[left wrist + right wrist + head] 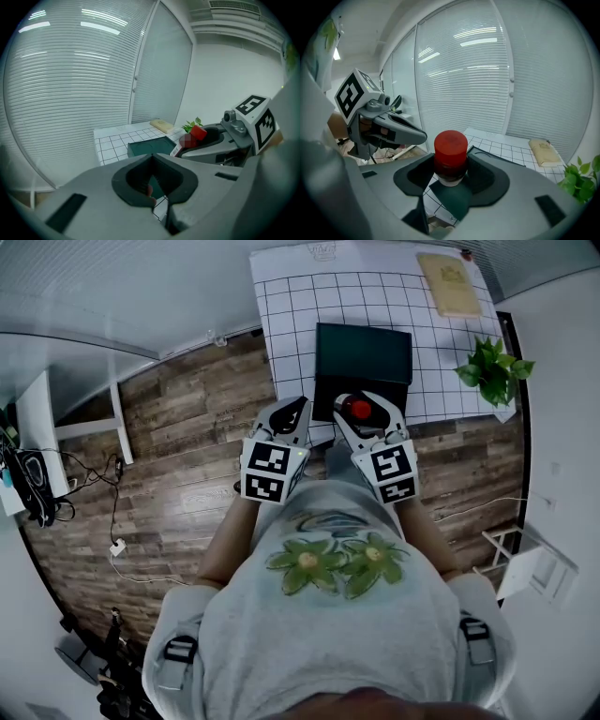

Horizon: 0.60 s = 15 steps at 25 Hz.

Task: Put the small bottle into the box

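Underfoot: wood-plank floor (187,456). Spread beyond it, at the far side: white gridded mat (309,315). Lying on the mat toward its near edge: dark green box (364,354), shallow, apparently open-topped as seen from the left gripper view.

Held side by side just short of the box:
- left gripper (298,409): jaws brought together at the tips, nothing clamped. Only the box visible through the hollow between the pads.
- right gripper (451,169): jaws narrowed to the width of the small bottle (450,157) and clamped on its body, below the red cap (450,139). Held upright, with the cap standing proud of the jaws.

Farther off on the mat: potted plant (492,369) at the right edge; flat beige packet (448,283) at the far corner, well apart from the box.

Step in hand, as judged: transfer. Gripped and held aloft near the box's near edge, not yet inside.

Next move:
1. Advance the right gripper until over the middle of the box.
2. Lower until the base rests on the box floor.
3. Spread the jaws and withdraw straight up.
4. Keep the left gripper clear, or use it to steady the box.

Writing: none legible. Black-and-white square patterns only on the marker cubes (272,470). Faint print on the packet and at the mat's far edge, too small to read. No readable label on the bottle.
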### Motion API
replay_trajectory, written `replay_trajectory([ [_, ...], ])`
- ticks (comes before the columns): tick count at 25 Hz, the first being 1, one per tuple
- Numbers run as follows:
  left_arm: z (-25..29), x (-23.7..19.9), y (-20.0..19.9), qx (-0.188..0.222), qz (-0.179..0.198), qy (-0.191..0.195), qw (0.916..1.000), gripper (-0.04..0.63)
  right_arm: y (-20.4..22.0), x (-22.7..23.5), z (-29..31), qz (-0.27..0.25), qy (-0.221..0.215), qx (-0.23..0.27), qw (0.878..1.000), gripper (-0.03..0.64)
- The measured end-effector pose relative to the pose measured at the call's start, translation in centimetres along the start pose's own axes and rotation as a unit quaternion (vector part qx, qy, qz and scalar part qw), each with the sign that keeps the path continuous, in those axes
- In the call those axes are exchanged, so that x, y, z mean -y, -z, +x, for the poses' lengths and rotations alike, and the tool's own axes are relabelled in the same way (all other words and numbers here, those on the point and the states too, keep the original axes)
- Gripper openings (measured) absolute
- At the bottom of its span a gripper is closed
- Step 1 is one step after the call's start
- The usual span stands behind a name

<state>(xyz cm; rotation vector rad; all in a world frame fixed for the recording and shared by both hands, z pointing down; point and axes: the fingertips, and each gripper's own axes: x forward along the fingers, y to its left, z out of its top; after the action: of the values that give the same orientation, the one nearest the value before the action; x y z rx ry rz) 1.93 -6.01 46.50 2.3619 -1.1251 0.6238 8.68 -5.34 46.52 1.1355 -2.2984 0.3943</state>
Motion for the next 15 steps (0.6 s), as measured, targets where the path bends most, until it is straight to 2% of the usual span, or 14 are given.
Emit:
replay_trajectory([
  [15, 0.3, -1.6, -0.1, -0.001, -0.010, -0.014, 0.9999, 0.008, 0.9, 0.5, 1.7, -0.007, -0.004, -0.017, 1.000, 0.218],
])
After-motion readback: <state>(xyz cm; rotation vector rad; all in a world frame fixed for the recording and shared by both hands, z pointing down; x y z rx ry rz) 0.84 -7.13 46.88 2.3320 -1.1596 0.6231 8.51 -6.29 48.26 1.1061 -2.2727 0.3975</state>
